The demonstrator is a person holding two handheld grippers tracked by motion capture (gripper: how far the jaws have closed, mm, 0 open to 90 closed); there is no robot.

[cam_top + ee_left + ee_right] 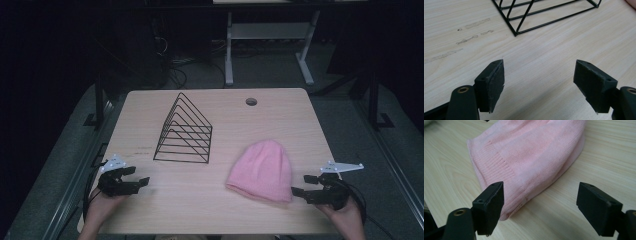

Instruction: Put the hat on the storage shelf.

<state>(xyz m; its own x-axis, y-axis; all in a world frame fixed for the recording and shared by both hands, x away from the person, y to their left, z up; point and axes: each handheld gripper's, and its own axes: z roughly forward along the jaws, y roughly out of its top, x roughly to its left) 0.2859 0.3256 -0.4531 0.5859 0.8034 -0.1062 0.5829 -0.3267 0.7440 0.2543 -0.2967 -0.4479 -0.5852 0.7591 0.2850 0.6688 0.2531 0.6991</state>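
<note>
Pale wood table (pixel 165 200), dark room behind. Pink beanie (pixel 261 171) lies flat at right front, wire rack (pixel 184 131) well apart at centre. Right gripper (pixel 304 185) spread, empty, just beside the ribbed brim corner; left gripper (pixel 137 176) spread, empty over bare wood. Likely best: pinch the brim, both layers, before lifting.
</note>
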